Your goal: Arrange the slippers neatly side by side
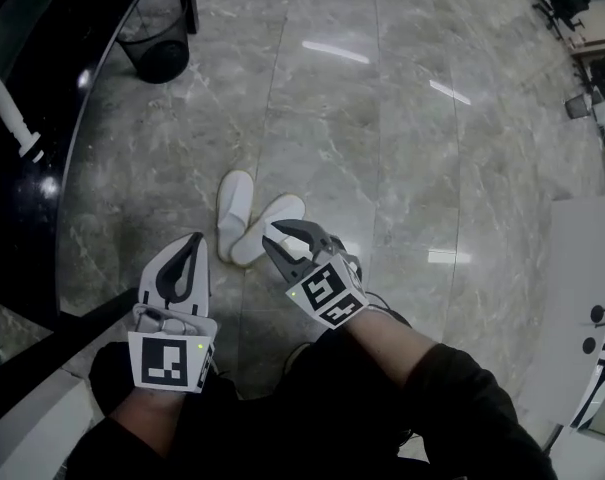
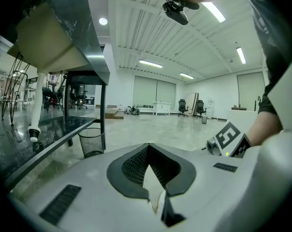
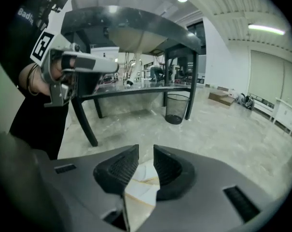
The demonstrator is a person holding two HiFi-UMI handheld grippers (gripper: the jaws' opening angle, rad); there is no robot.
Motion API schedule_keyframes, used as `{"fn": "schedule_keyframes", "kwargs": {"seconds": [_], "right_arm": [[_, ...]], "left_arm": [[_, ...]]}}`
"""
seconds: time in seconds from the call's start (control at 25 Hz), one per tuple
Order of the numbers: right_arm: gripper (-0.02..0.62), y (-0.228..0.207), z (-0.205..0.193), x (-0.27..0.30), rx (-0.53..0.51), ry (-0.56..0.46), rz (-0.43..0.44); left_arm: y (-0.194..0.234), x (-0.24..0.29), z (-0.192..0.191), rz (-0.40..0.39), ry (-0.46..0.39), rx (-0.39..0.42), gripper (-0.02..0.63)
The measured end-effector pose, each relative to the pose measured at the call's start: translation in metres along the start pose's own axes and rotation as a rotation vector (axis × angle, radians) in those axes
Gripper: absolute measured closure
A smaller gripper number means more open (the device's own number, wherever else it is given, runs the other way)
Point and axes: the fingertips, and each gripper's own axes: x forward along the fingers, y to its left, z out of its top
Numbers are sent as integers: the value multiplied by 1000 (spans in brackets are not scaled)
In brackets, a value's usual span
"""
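Overall: a head view looks steeply down at a person's two dark-sleeved arms over a grey veined marble floor [image 1: 382, 148].
Slippers: a pair of plain white fabric slippers lies on the floor just beyond the arms. The straight slipper [image 1: 233, 208] points away from the person. The slanted slipper [image 1: 269, 226] leans outward to its right. Their near ends meet and their far ends spread apart in a narrow V.
Left hand-held gripper: the left hand-held gripper [image 1: 196, 240], white with a black-and-white marker cube, hangs near the straight slipper's near end. Its jaw tips are pressed together and nothing sits between them.
Right hand-held gripper: the right hand-held gripper [image 1: 285, 240], grey with its own marker cube, points down beside the slanted slipper. Its jaws stand spread, and only floor shows in the gap. Contact with the slipper cannot be judged.
Table: a dark glass-topped table [image 1: 42, 118] runs along the person's left side.
Bin: a black mesh wastebasket [image 1: 162, 38] stands on the floor past the table, well apart from the slippers.
Cabinet: a white cabinet [image 1: 582, 298] sits at the right edge.
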Motion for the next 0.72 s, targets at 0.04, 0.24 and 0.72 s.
{"fn": "schedule_keyframes", "kwargs": {"seconds": [0.04, 0.24, 0.72], "right_arm": [[525, 2, -11, 8, -22, 26, 30], [494, -1, -65, 47, -148, 152, 138], [494, -15, -154, 118, -542, 400, 279]], "left_arm": [[1, 0, 1, 5, -9, -8, 606], [9, -3, -6, 27, -18, -14, 606], [18, -24, -8, 63, -25, -17, 604]]}}
